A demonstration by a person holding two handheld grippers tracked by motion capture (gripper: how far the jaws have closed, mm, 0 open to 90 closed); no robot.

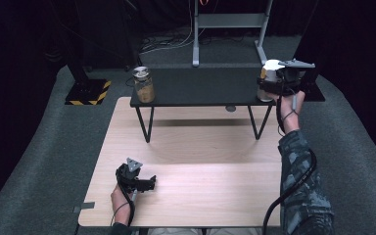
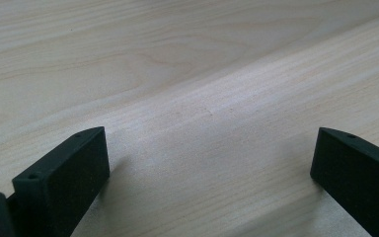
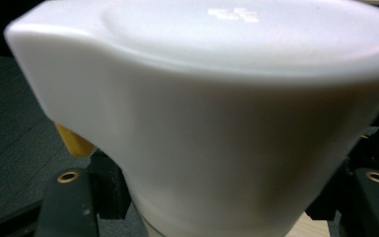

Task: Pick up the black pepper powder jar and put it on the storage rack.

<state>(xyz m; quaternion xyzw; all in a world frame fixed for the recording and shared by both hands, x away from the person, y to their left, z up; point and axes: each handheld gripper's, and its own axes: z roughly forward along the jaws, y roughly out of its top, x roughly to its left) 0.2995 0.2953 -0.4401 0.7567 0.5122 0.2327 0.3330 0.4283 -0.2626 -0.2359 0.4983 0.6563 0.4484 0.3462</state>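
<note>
From the high view we've got the left gripper [image 1: 144, 183] resting low on the light wooden table [image 1: 210, 196], near its front left corner, nothing between the jaws. The right gripper [image 1: 274, 83] is reached out to the right end of the small black raised shelf [image 1: 200, 88], right up against a white-lidded container [image 1: 271, 73]. At the other end of that shelf sits a glass jar [image 1: 144, 84] with a metal lid, holding something tan or brownish; we can't tell what it is. So the jar is well apart from both grippers, and the white-lidded one is at the right gripper.

In the left gripper view, the jaws are spread wide with only bare wood grain [image 2: 202, 98] between them.

In the right gripper view, the white lid [image 3: 217, 98] is right in front of the camera, with the two black jaws on either side just below it. They look closed against the container, though the actual contact is hidden by the lid. A small yellow bit [image 3: 74, 140] pokes out under the lid's left edge. We can't see what's inside.
</note>
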